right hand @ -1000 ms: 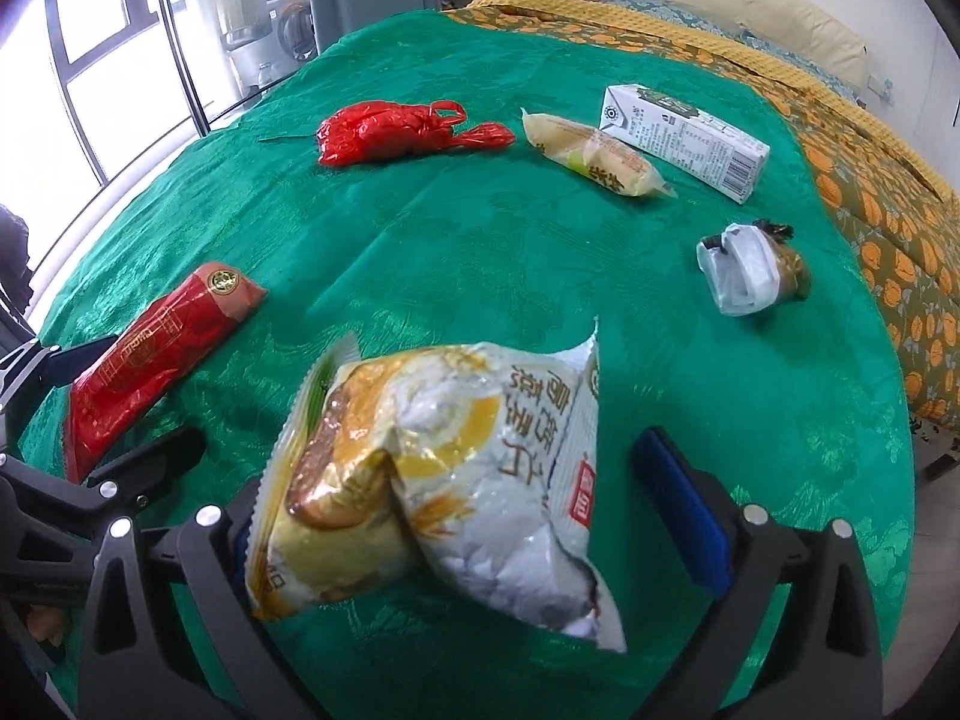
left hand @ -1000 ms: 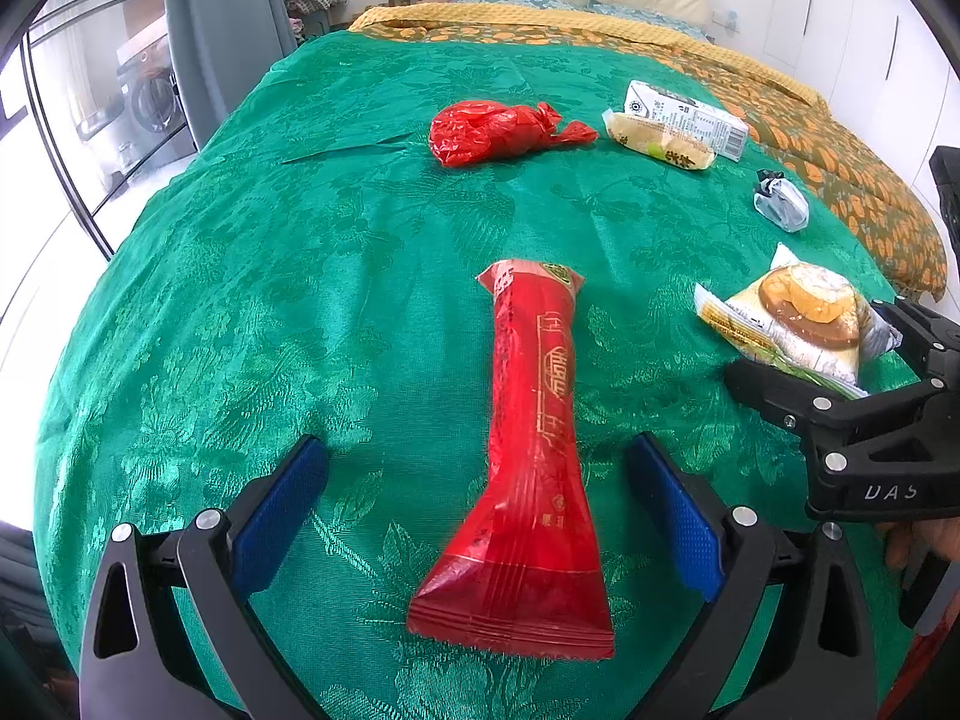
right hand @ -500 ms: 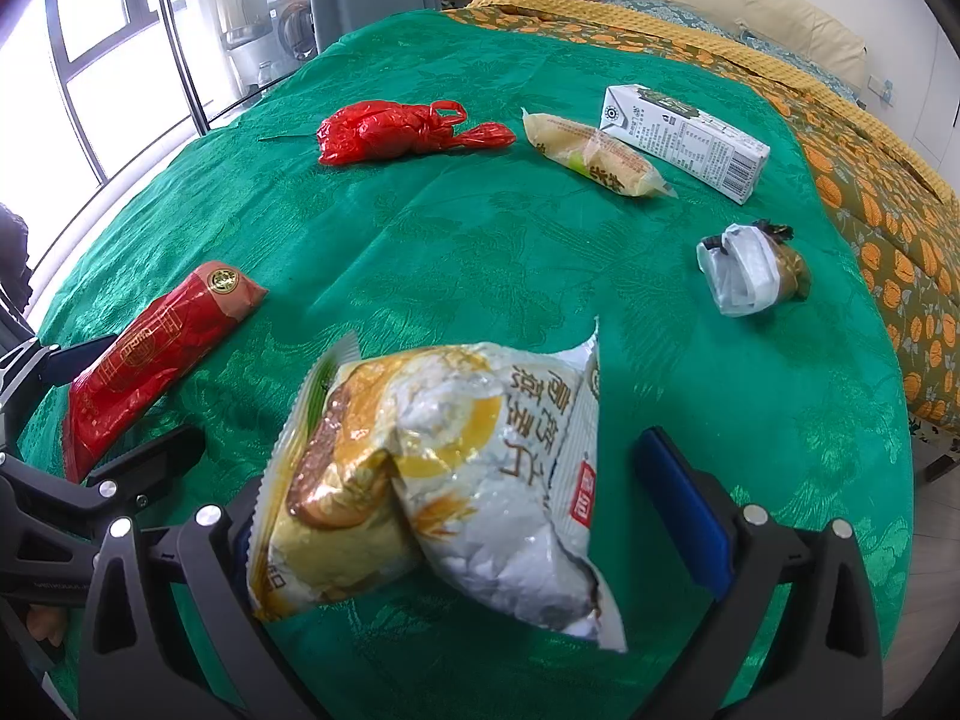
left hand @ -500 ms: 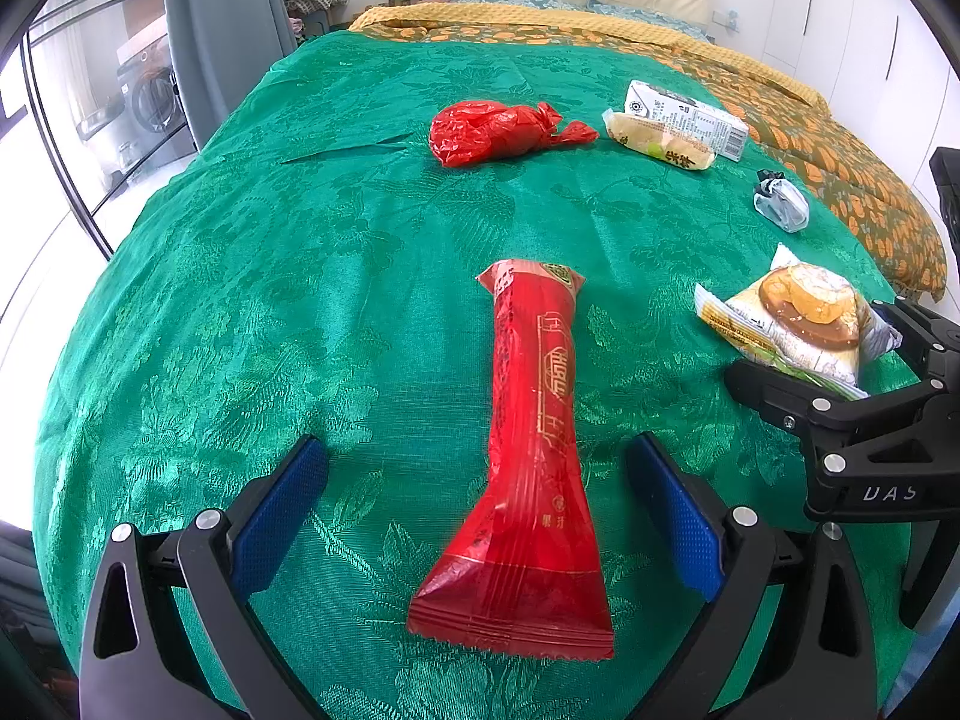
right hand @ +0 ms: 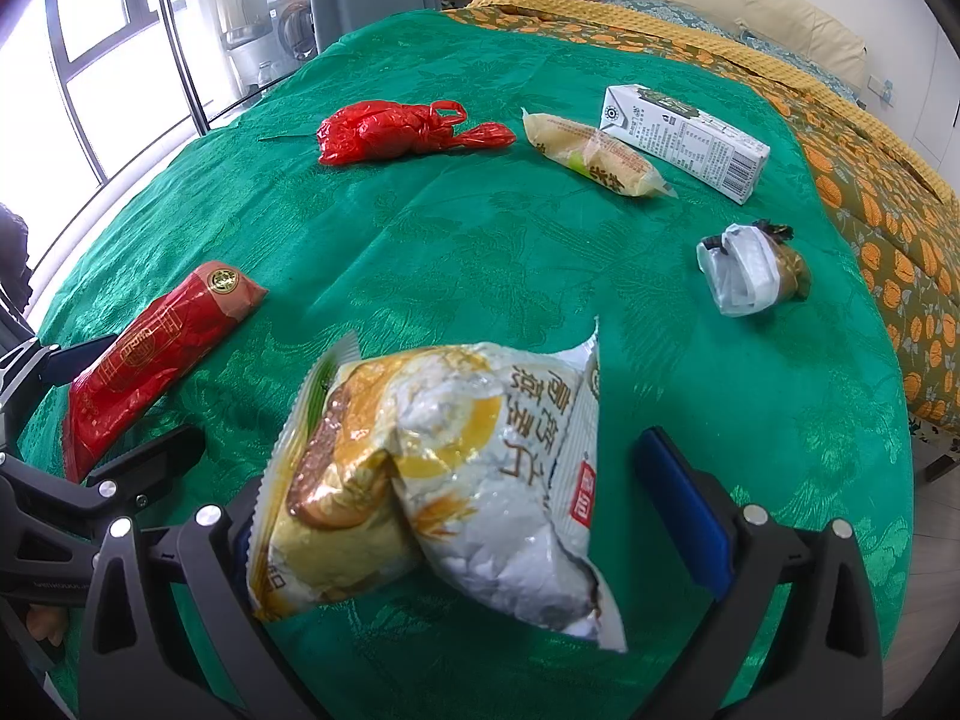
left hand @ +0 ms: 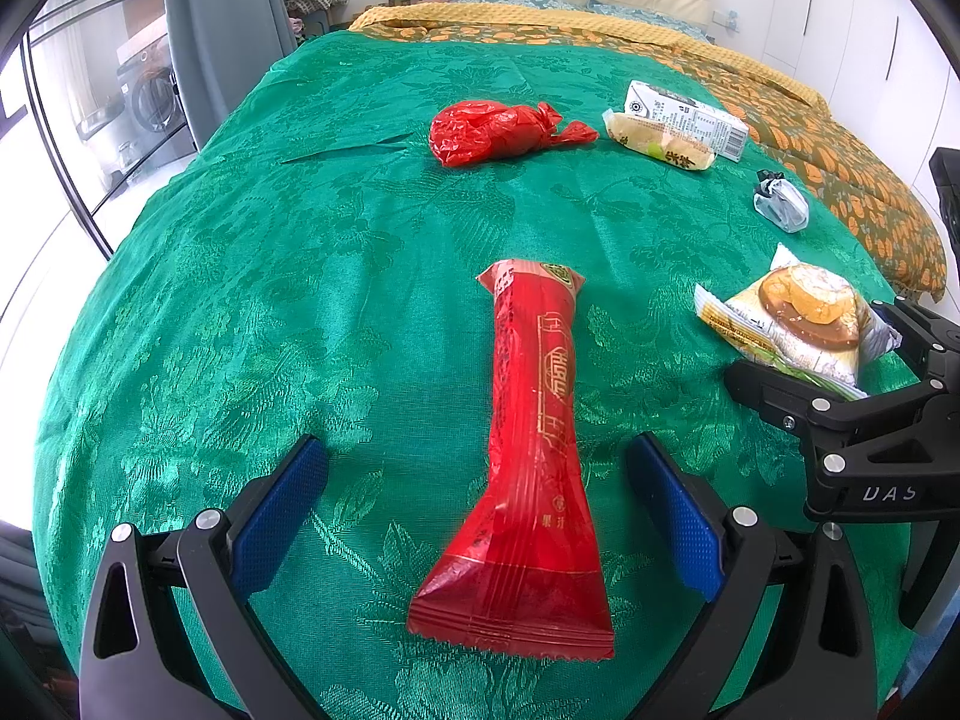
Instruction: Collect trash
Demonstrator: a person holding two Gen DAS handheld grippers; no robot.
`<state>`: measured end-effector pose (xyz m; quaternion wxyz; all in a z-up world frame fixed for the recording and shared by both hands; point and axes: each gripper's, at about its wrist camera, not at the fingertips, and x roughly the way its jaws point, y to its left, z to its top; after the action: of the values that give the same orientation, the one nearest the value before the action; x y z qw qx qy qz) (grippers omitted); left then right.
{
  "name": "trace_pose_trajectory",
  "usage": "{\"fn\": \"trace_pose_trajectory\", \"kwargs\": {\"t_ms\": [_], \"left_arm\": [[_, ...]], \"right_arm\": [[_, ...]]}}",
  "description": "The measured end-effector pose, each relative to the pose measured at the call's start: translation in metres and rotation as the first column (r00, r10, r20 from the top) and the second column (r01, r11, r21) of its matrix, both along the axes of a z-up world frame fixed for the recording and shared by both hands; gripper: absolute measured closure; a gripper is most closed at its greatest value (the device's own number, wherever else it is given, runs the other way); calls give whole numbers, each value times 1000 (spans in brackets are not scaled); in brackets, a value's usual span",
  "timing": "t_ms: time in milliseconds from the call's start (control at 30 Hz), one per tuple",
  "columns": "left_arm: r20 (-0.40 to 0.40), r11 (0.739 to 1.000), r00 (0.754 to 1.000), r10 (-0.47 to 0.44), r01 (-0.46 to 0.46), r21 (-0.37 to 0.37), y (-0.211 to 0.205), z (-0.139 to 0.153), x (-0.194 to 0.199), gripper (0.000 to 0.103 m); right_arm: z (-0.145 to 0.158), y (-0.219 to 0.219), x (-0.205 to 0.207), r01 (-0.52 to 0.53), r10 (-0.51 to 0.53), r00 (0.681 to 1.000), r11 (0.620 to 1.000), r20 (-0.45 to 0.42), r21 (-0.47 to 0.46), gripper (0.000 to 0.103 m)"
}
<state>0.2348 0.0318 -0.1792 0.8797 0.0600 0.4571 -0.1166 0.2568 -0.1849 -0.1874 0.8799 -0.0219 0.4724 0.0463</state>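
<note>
While left gripper (left hand: 477,516) gapes astride red wrapper (left hand: 531,456), right gripper (right hand: 480,516) gapes astride pastry packet (right hand: 444,480)

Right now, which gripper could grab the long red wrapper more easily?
Probably the left gripper. It is open, and the long red wrapper already lies between its fingers. The right gripper is open around the white and yellow snack bag instead.

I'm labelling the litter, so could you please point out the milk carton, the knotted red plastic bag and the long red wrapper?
milk carton (right hand: 690,141): right wrist view, printed side panel.
knotted red plastic bag (left hand: 486,132): left wrist view, bulging body.
long red wrapper (left hand: 534,408): left wrist view, mid-length.
</note>
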Motion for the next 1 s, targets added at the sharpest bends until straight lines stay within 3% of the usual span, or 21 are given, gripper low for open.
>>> {"fn": "trace_pose_trajectory", "kwargs": {"t_ms": [267, 367, 467, 567, 733, 833, 1000], "left_arm": [[-1, 1000, 1000, -4, 4, -2, 0, 1, 1, 5], [-30, 998, 998, -57, 57, 2, 0, 3, 5, 5], [-66, 995, 994, -92, 89, -54, 4, 9, 6, 5], [-61, 993, 992, -114, 111, -42, 3, 14, 5, 5], [-77, 992, 989, -130, 130, -4, -2, 13, 11, 18], [-78, 988, 985, -157, 157, -4, -8, 15, 12, 23], [-79, 983, 982, -170, 175, 57, -26, 15, 18, 32]], "right_arm": [[0, 0, 0, 1, -1, 1000, 1000, 0, 0, 4], [0, 0, 0, 1, -1, 1000, 1000, 0, 0, 4], [0, 0, 0, 1, -1, 1000, 1000, 0, 0, 4], [0, 1, 1, 1, -1, 1000, 1000, 0, 0, 4], [5, -1, 6, 18, -18, 999, 1000, -38, 10, 5], [32, -5, 0, -30, 30, 999, 999, 18, 18, 5], [37, 3, 11, -105, 111, 988, 993, -111, 61, 5]]}}
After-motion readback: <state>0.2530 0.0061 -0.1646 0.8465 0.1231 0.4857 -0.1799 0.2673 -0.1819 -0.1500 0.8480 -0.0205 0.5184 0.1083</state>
